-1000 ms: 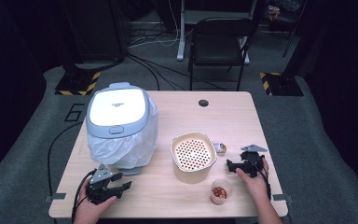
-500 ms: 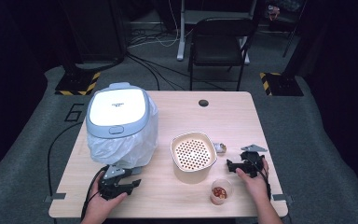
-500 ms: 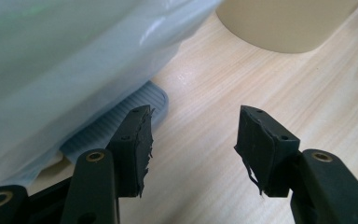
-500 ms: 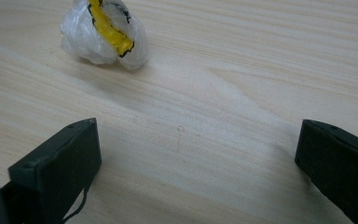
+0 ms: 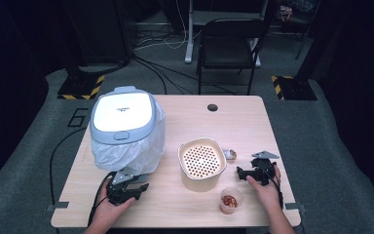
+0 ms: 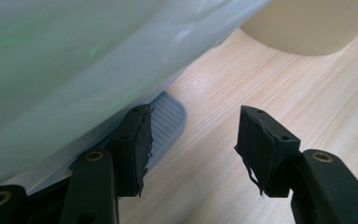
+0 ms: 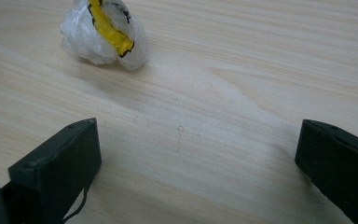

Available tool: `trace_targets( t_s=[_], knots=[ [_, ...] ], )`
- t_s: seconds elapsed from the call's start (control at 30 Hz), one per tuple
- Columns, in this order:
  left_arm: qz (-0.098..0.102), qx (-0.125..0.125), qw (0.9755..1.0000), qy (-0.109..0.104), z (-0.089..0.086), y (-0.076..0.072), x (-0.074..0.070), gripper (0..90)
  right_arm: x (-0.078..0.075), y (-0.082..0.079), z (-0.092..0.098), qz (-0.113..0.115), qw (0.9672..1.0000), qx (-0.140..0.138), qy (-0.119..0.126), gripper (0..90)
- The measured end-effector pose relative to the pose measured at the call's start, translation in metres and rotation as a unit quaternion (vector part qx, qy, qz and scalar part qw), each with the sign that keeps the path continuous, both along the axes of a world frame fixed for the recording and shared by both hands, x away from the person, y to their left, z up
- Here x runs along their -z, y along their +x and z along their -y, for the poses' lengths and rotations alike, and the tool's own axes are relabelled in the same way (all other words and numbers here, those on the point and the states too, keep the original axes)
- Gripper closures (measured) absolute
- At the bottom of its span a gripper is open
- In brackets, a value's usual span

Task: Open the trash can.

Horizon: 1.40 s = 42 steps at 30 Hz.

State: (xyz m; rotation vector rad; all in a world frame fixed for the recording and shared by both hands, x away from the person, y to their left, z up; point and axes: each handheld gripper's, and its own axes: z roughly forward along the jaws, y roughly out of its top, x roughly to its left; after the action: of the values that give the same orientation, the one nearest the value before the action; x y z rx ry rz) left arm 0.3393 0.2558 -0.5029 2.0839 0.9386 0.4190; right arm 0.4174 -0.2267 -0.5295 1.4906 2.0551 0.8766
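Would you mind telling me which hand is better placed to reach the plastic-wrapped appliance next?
Left. The left gripper sits right at the wrapped appliance, fingers open beside its foot. The right gripper lies beyond the perforated basket.

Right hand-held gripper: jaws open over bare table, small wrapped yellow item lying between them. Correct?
Not quite. The right hand-held gripper has open jaws over bare table, but the wrapped yellow item lies ahead of them, not between them, as the right gripper view shows.

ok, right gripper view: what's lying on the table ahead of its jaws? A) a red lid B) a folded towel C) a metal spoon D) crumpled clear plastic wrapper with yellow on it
D: a small crumpled wrapper, clear plastic with a yellow strip, lies on the wooden table ahead of the open right gripper, untouched.
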Motion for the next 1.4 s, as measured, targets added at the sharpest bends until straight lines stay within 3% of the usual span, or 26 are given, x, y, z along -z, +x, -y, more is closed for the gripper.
trace_targets(
  t_s=[0.1, 0.13, 0.23, 0.27, 0.33, 0.37, 0.43, 0.47, 0.63, 0.7, 0.77, 0.8, 0.83, 0.97, 1.17, 1.4],
  knots=[
    [0.000, -0.006, 1.0000, -0.006, 0.000, 0.000, 0.001, 45.0, 0.000, 0.000, 0.000, 0.000, 1.0000, 0.000, 0.000, 0.0],
    [0.008, 0.009, 0.9998, 0.014, -0.001, 0.001, 0.000, 45.1, 0.000, 0.000, 0.000, 0.000, 1.0000, 0.000, 0.000, 0.0],
    [0.002, -0.011, 0.9998, 0.015, 0.005, -0.002, 0.002, 45.4, 0.000, 0.000, 0.000, 0.000, 1.0000, 0.000, 0.000, 0.0],
    [0.010, -0.006, 0.9995, 0.029, 0.005, -0.001, 0.001, 45.4, 0.000, 0.000, 0.000, 0.000, 1.0000, 0.000, 0.000, 0.0],
    [0.009, -0.009, 0.9994, 0.032, 0.007, -0.002, 0.001, 45.5, 0.000, 0.000, 0.000, 0.000, 1.0000, 0.000, 0.000, 0.0],
    [0.000, -0.025, 0.9995, 0.017, 0.011, -0.005, 0.003, 45.5, 0.000, 0.000, 0.000, 0.000, 1.0000, 0.000, 0.000, 0.0],
    [0.010, -0.011, 0.9992, 0.037, 0.009, -0.003, 0.002, 45.9, 0.000, 0.000, 0.000, 0.000, 1.0000, 0.001, 0.000, 0.0],
    [-0.003, -0.035, 0.9993, 0.012, 0.012, -0.006, 0.005, 46.0, 0.000, 0.000, 0.000, 0.000, 1.0000, 0.000, 0.000, 0.0],
    [0.012, -0.026, 0.9994, 0.020, 0.008, -0.005, 0.007, 50.4, 0.000, 0.000, 0.000, 0.000, 1.0000, -0.006, 0.001, 0.0],
    [0.005, -0.030, 0.9995, 0.011, 0.008, -0.005, 0.008, 51.0, 0.000, 0.000, -0.001, 0.001, 1.0000, -0.006, 0.001, 0.0],
    [0.009, -0.021, 0.9995, 0.023, 0.007, -0.004, 0.008, 51.0, 0.000, 0.000, -0.001, 0.000, 1.0000, -0.006, 0.001, 0.0],
    [0.005, -0.032, 0.9994, 0.011, 0.009, -0.005, 0.011, 51.0, 0.000, 0.000, 0.000, 0.000, 1.0000, -0.006, 0.001, 0.0],
    [0.001, -0.027, 0.9995, 0.017, 0.009, -0.005, 0.012, 51.0, 0.000, 0.000, 0.000, 0.001, 1.0000, -0.006, 0.001, 0.0],
    [0.001, -0.023, 0.9994, 0.025, 0.009, -0.004, 0.015, 51.0, 0.000, 0.000, -0.001, 0.001, 1.0000, -0.006, 0.001, 0.0],
    [0.006, -0.026, 0.9996, 0.014, 0.008, -0.004, 0.017, 51.1, 0.000, 0.000, 0.000, 0.000, 1.0000, -0.006, 0.001, 0.0],
    [0.004, -0.025, 0.9995, 0.017, 0.008, -0.005, 0.017, 51.0, 0.000, 0.000, -0.001, 0.000, 1.0000, -0.006, 0.001, 0.0]
  ],
)
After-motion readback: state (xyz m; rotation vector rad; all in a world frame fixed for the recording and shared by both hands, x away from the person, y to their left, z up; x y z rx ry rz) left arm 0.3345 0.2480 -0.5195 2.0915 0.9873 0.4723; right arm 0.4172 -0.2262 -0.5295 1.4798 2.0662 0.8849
